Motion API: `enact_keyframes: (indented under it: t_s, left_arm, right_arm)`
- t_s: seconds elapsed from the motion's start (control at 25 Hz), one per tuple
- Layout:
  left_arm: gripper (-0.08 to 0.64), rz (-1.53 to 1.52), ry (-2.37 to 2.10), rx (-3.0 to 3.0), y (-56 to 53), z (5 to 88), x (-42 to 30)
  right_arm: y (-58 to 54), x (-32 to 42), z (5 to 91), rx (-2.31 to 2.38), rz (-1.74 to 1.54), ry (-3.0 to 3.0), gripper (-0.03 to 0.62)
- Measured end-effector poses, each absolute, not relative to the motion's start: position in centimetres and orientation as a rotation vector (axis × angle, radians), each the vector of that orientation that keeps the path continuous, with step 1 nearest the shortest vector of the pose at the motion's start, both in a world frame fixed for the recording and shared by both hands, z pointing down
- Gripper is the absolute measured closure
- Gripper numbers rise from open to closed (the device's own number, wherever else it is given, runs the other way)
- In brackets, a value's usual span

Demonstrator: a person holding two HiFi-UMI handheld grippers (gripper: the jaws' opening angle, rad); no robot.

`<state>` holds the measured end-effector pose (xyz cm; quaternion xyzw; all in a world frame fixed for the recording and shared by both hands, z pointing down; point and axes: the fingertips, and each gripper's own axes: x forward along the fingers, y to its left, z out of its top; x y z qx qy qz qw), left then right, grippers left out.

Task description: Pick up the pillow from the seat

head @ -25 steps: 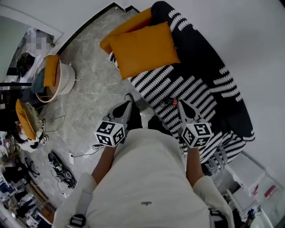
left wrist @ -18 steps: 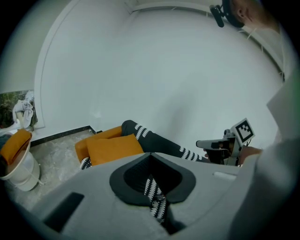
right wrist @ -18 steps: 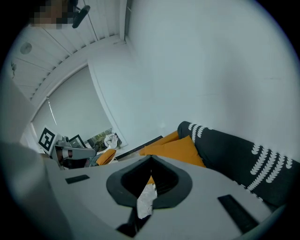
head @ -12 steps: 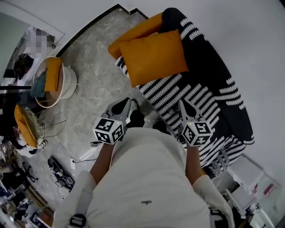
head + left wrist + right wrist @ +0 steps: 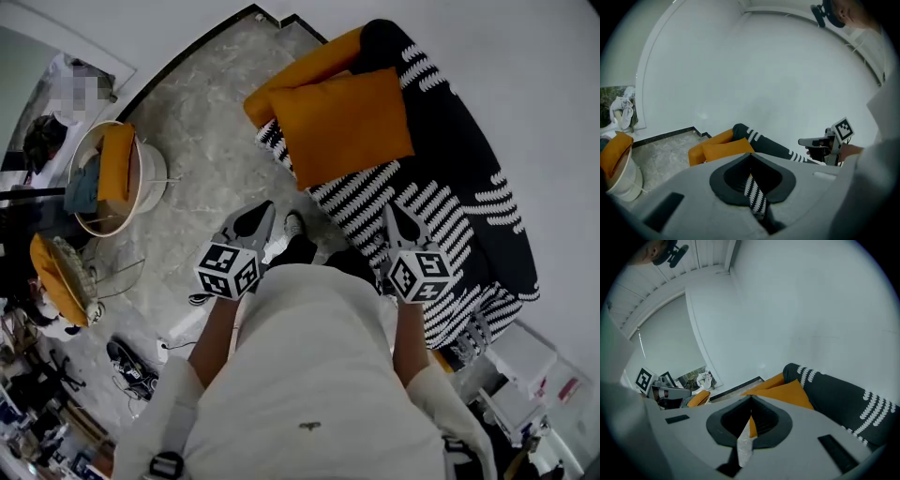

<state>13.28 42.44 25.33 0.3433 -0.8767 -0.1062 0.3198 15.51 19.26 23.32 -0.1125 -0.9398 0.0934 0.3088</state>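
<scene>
An orange square pillow (image 5: 352, 122) lies on the seat of a black sofa with white stripes (image 5: 450, 206), leaning against an orange bolster (image 5: 300, 75) at the sofa's far end. My left gripper (image 5: 261, 211) hangs over the marble floor, short of the sofa's front edge, shut and empty. Also shut and empty, my right gripper (image 5: 395, 212) is over the striped seat, a little below the pillow. From the left gripper view the pillow (image 5: 727, 148) shows ahead beyond the shut jaws; in the right gripper view the pillow (image 5: 790, 392) lies ahead too.
A round white basket (image 5: 150, 178) holding an orange cushion stands on the grey marble floor (image 5: 206, 141) at left. A wire chair with an orange cushion (image 5: 56, 272), cables and clutter fill the lower left. White boxes (image 5: 525, 370) sit at the sofa's near end. A wall runs behind the sofa.
The sofa and pillow have shifted rightward and slightly down in the head view as the person turns. Both grippers stay shut, held level in front of the body.
</scene>
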Motion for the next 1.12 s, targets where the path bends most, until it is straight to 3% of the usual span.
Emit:
enact_keyframes:
  t_s: [0.64,1.12]
  left_arm:
    - [0.549,-0.285,-2.264,0.861,46.6,27.8,10.2]
    - [0.548,-0.114,-2.148,0.954,41.6,28.8,5.5]
  right_arm:
    - [22.3,12.8,26.1,-0.306,0.189,-2.374,0.586]
    - [18.0,9.5,30.9,-0.226,0.425,-2.371,0.584]
